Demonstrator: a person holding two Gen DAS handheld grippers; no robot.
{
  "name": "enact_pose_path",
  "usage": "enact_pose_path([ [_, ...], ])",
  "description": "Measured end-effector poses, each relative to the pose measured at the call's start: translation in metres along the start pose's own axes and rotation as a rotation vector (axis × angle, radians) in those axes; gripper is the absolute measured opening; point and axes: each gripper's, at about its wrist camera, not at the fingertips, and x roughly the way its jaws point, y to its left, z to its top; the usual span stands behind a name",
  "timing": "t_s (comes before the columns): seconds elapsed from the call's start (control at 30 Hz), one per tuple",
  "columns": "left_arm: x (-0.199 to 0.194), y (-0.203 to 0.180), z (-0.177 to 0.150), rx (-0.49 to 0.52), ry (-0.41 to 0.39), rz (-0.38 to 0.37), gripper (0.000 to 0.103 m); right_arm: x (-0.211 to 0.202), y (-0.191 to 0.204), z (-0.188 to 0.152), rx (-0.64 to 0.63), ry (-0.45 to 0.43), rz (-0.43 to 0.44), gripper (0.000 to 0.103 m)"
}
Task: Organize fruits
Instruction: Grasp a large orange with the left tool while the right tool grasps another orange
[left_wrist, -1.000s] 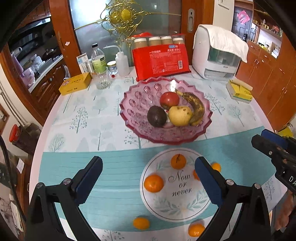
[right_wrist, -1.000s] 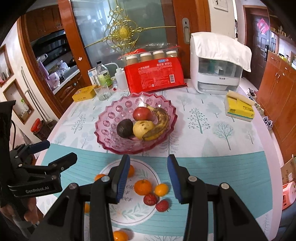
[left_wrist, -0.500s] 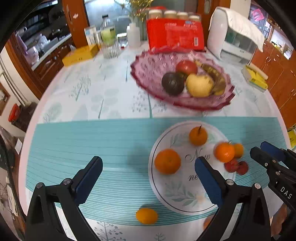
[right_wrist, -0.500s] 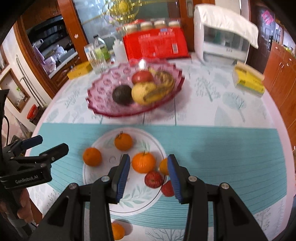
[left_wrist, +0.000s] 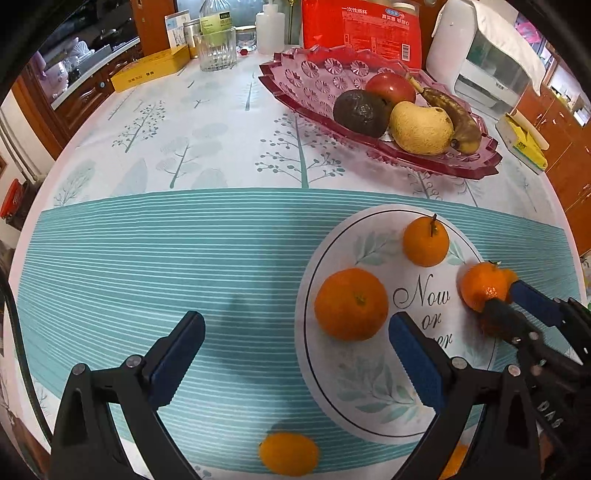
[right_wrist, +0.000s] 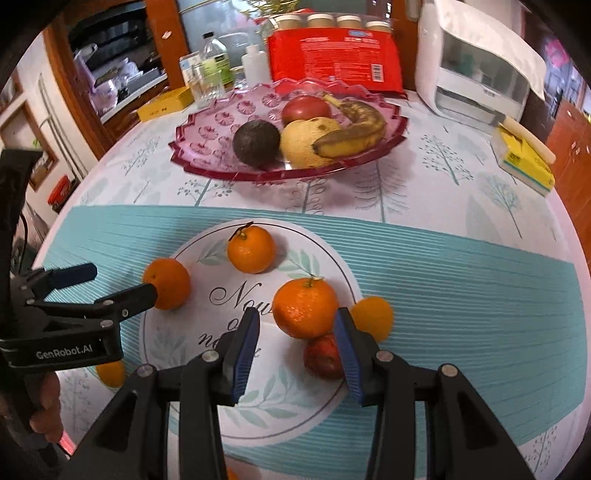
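Observation:
A pink glass fruit bowl (left_wrist: 295, 79) (right_wrist: 207, 129) holds an avocado, a tomato, a pear and a banana. Nearer, a round printed mat (left_wrist: 373, 391) (right_wrist: 266, 406) carries three tangerines. My left gripper (left_wrist: 295, 354) (right_wrist: 122, 282) is open, low over the table; its right finger stands just in front of a large tangerine (left_wrist: 351, 303) (right_wrist: 167, 282). My right gripper (right_wrist: 295, 352) (left_wrist: 511, 295) is open, its fingers either side of another tangerine (right_wrist: 304, 308) (left_wrist: 480, 286), apart from it. A stemmed tangerine (left_wrist: 425, 240) (right_wrist: 251, 249) lies farther back.
A small orange fruit (right_wrist: 373, 317) and a red fruit (right_wrist: 321, 356) lie by my right finger. Loose small oranges (left_wrist: 288, 454) (right_wrist: 110, 373) sit near the front edge. Bottles, a glass (left_wrist: 218, 50), a red packet, a white appliance (right_wrist: 480, 59) and yellow boxes stand at the back.
Both grippers have moved forward and down toward the mat. The right gripper now brackets a tangerine; the left has come up beside the large one. Both stay open.

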Motion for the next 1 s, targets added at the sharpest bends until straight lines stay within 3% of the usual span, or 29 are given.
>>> enact_pose_path([
  [0.2, 0.01, -0.003, 0.0, 0.009, -0.002, -0.024, 0.092, 0.009, 0.006, 0.003, -0.05, -0.04, -0.078, 0.043],
  [0.57, 0.018, -0.014, -0.002, 0.029, 0.001, -0.048, 0.079, 0.018, -0.007, 0.006, -0.034, -0.042, -0.075, 0.044],
  [1.0, 0.02, -0.025, -0.006, 0.041, 0.002, -0.067, 0.052, 0.029, 0.004, 0.008, -0.142, -0.055, -0.148, 0.051],
])
